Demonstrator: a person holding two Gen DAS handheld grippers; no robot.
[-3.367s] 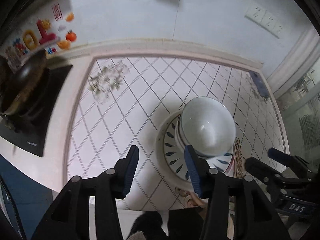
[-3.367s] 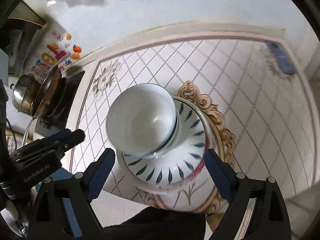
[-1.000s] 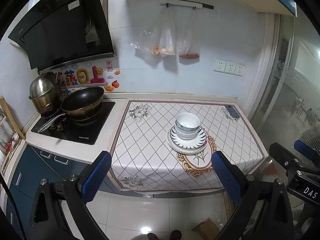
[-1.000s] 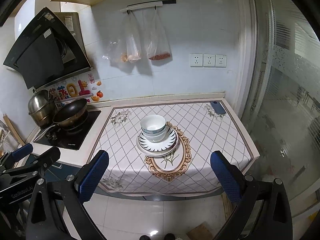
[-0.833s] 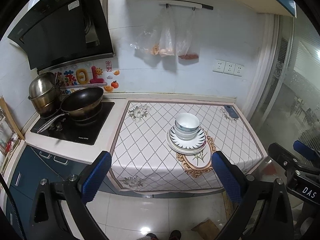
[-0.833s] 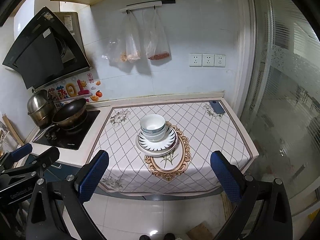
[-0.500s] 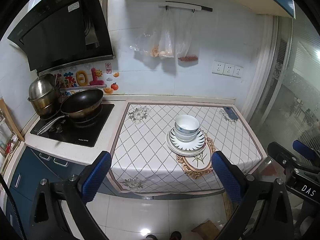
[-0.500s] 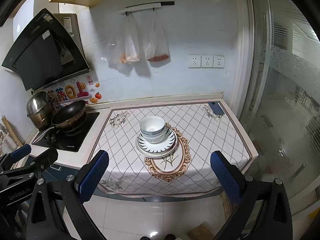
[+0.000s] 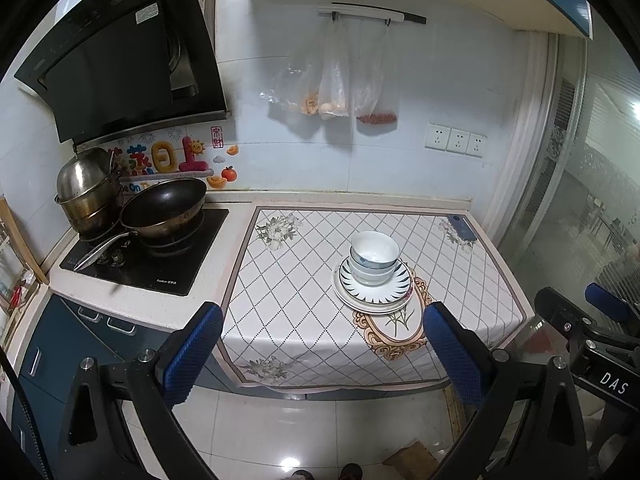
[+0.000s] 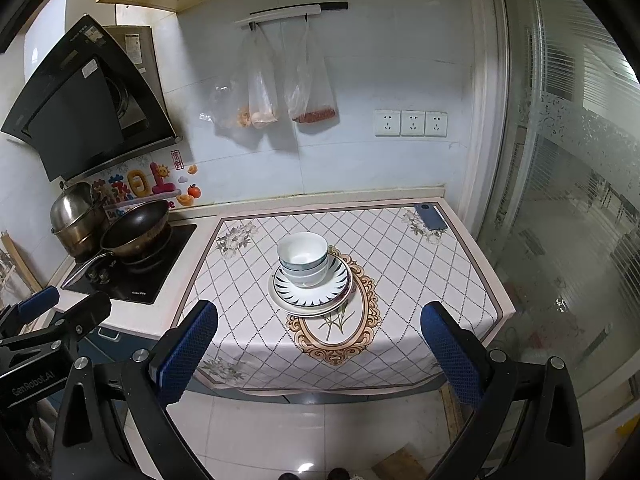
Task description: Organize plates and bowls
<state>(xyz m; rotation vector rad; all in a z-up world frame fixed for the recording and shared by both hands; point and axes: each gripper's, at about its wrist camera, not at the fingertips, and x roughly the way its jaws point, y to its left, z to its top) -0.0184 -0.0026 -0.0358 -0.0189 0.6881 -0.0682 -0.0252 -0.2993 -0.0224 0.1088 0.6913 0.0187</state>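
Stacked white bowls (image 9: 374, 257) sit nested on stacked plates (image 9: 374, 296) with a blue leaf rim, in the middle of the patterned tablecloth (image 9: 304, 320). The same bowls (image 10: 303, 259) and plates (image 10: 312, 294) show in the right wrist view. My left gripper (image 9: 322, 354) is open and empty, held well back from the counter above the floor. My right gripper (image 10: 318, 350) is also open and empty, equally far back. Each gripper shows at the edge of the other's view.
A black wok (image 9: 164, 210) and steel pots (image 9: 86, 188) stand on the cooktop (image 9: 148, 252) at the left. A blue phone (image 9: 462, 227) lies at the cloth's far right corner. Plastic bags (image 9: 336, 80) hang on the wall. A glass door (image 10: 568, 200) is at the right.
From close over the stacked dishes, both grippers have pulled far back and the left one has opened wide. In the last second the view only drifts slightly farther back.
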